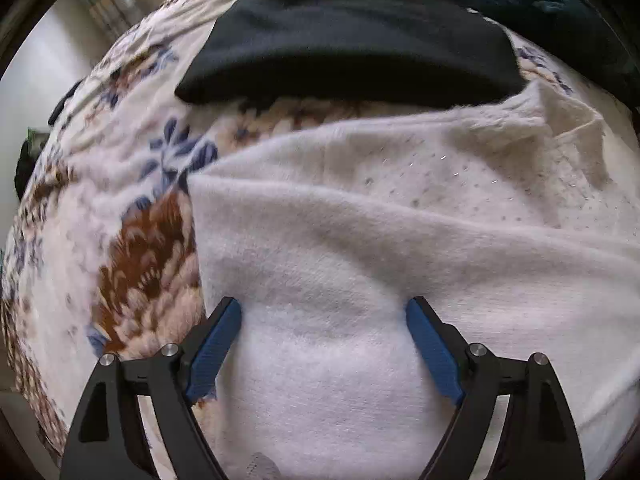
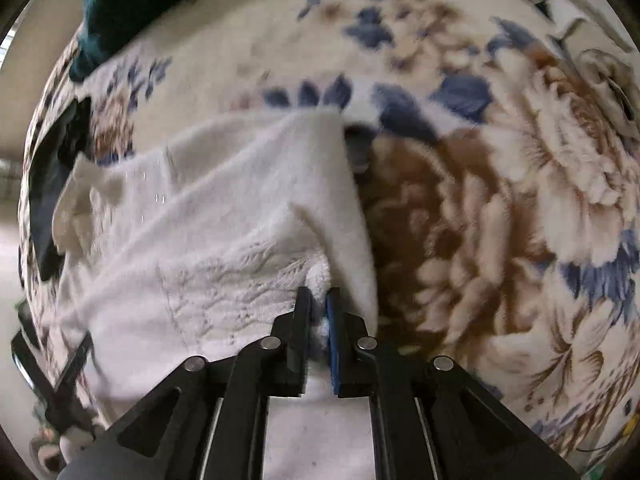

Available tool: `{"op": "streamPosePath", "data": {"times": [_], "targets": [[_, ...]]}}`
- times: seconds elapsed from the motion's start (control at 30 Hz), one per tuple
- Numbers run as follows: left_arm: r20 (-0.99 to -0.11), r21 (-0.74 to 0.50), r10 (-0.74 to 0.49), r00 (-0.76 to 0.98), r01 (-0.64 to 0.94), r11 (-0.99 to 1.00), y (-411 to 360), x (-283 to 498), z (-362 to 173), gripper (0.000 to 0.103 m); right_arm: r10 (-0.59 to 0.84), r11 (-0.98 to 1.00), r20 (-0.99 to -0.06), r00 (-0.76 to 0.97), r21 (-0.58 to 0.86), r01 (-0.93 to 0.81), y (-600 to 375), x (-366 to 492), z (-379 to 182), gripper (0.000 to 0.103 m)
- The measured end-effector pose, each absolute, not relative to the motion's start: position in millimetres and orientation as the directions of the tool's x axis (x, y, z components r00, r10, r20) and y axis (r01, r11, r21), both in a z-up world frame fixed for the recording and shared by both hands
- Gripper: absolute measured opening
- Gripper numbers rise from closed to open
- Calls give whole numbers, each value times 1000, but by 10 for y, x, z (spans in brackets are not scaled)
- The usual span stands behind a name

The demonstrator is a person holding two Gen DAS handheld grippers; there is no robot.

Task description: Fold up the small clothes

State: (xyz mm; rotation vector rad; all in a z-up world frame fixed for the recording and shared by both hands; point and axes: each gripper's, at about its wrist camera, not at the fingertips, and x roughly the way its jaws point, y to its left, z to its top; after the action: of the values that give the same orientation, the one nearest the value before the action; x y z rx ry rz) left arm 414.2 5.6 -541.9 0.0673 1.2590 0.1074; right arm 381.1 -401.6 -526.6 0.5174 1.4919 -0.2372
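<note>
A white fuzzy knit garment (image 1: 360,240) lies on a floral blanket (image 1: 132,248). My left gripper (image 1: 324,306) is open, its blue-padded fingers spread over the garment near its left edge, nothing held between them. In the right wrist view the same white garment (image 2: 208,240) lies to the left. My right gripper (image 2: 319,294) is shut on a fold of it near its right edge, with the cloth pinched between the pads and pulled up into a ridge.
A folded black garment (image 1: 352,48) lies beyond the white one; its edge shows in the right wrist view (image 2: 52,184). A dark teal cloth (image 1: 560,4) lies at the far side, also in the right wrist view (image 2: 132,4). The floral blanket (image 2: 500,184) spreads right.
</note>
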Motion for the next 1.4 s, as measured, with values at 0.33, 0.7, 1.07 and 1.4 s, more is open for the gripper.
{"op": "streamPosePath", "data": {"times": [0.33,0.7,1.07,1.4], "targets": [[-913,18,-8,407,61,998,-824,3376,-4402,88,226,891,-967,121,255,375,-4305,3630,-4496,87],[-988,19,27,155,-55,998,-2589,1823,-4673,88,370,914,-929,-4,364,178,-4979,3413,-4646,87],[-996,83,80,-24,-180,980,-3426,1108,-5499,88,494,867,-868,-45,488,98,-5141,3711,-5099,87],[-991,71,101,83,-300,951,-3199,1081,-5513,37,635,770,-768,-84,620,151,-4639,4367,-5741,87]]}}
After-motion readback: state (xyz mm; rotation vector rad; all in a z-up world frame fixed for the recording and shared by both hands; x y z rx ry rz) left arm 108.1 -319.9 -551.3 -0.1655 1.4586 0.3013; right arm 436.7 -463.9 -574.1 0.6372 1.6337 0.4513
